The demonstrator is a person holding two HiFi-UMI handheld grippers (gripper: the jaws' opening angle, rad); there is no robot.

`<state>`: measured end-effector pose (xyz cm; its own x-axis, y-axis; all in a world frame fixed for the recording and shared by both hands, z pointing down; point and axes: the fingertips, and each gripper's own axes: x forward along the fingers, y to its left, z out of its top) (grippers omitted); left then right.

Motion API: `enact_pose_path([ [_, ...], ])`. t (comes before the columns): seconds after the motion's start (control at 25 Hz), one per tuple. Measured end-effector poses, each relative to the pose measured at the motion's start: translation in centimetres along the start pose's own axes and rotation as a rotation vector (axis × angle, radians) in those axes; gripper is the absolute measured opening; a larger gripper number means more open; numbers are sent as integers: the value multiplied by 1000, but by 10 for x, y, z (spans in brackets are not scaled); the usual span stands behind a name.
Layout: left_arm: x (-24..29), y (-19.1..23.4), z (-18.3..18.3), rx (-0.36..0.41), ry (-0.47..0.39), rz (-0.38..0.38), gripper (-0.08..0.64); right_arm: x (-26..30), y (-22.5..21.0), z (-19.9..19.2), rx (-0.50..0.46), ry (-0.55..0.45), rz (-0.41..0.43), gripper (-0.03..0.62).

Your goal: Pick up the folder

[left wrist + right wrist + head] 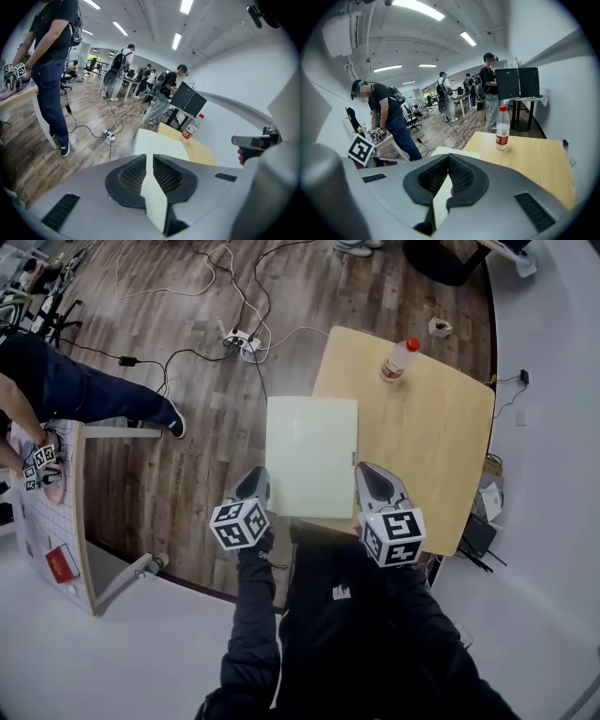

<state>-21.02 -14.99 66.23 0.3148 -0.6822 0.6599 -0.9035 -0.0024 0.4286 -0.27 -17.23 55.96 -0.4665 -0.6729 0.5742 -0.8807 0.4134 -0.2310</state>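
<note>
A pale, flat folder (pixel 311 456) hangs level between my two grippers, partly over the left edge of the wooden table (pixel 441 446) and partly over the floor. My left gripper (pixel 263 474) is shut on the folder's near left corner. In the left gripper view the folder's edge (pixel 153 192) runs between the closed jaws of the left gripper (pixel 150 161). My right gripper (pixel 362 469) is shut on the near right corner. The right gripper view shows the thin folder (pixel 440 199) pinched between the jaws of the right gripper (pixel 448 176).
A plastic bottle with a red cap (pixel 398 359) stands at the table's far side. Cables and a power strip (pixel 242 338) lie on the wooden floor. A person (pixel 66 390) stands at a white table (pixel 56 521) on the left. Several people stand further back (pixel 161 93).
</note>
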Motion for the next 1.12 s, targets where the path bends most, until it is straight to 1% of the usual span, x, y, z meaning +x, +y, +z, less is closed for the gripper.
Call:
enact_pose_path([
  [0.12,15,11,0,-5,28,-9,41,16,1,-1,-4,16,7,21],
  [0.16,21,13,0,-6,41,-18,63,21,1,-1,-6,21,8,21],
  [0.2,25,16,-2,-6,56,-29,101,26,1,-1,-8,26,9,21],
  [0.24,30,19,-3,-6,69,-40,115,30,2,-1,-10,32,9,21],
  [0.48,56,31,-5,-11,104,-107,163,53,-1,-8,-17,65,14,21],
  [0.56,64,32,-6,-30,113,-151,189,58,-3,-11,-18,77,17,21],
  [0.68,74,36,-4,-88,108,-225,219,65,-4,-13,-21,89,22,21],
  [0.76,79,39,-3,-116,108,-260,235,70,-4,-15,-21,97,23,21],
  [1.0,91,47,-7,-119,151,-307,264,84,-7,-21,-20,119,11,21],
  [1.12,95,45,-10,-135,184,-338,278,94,-12,-24,-21,127,-4,21],
])
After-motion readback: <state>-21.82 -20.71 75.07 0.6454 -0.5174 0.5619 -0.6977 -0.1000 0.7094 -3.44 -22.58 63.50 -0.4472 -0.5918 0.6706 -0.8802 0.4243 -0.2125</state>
